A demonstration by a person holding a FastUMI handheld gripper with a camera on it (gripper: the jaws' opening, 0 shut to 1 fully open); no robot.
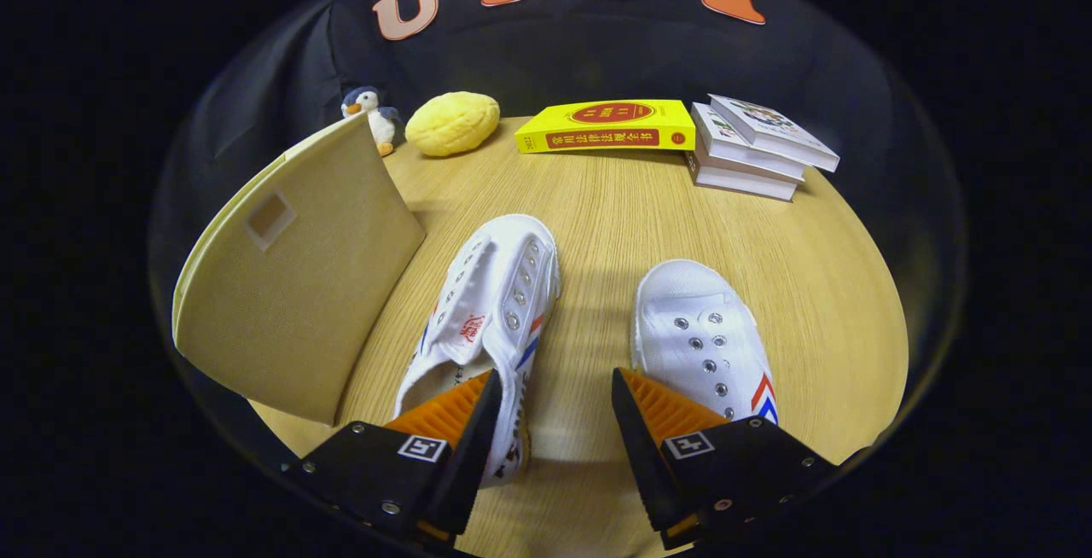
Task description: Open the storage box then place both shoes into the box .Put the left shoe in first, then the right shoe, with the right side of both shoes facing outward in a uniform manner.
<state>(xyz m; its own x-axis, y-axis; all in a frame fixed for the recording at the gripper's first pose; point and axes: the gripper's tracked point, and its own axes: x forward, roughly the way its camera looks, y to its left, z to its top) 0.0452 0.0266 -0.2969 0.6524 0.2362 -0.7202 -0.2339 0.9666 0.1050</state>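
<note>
1. Shoes first: the left-hand shoe (486, 319) lies on the wooden table (614, 217), its heel end at the gripper's left finger, whose tip overlaps the shoe's opening. The other shoe (699, 336) lies just ahead of the right finger, toe pointing away, apart from the first with bare table between them.
2. Gripper (554, 396): the fingers stand wide apart and grip nothing; the gap between them looks onto table and the inner edge of the left-hand shoe.
3. Storage box (290, 285): a beige fabric box stands beside the left-hand shoe, a flat panel with a small square patch facing the camera. Whether that panel is a lid or a wall, and whether the box is open, I cannot tell.
4. Progress, as a judgement: both shoes are on the table, so neither is packed; placing the left shoe, then the right, is all left to do.
5. Beyond the shoes: a yellow book (607, 125), a stack of books (755, 148), a yellow bun-shaped toy (452, 123) and a small penguin toy (368, 114) along the far edge.
</note>
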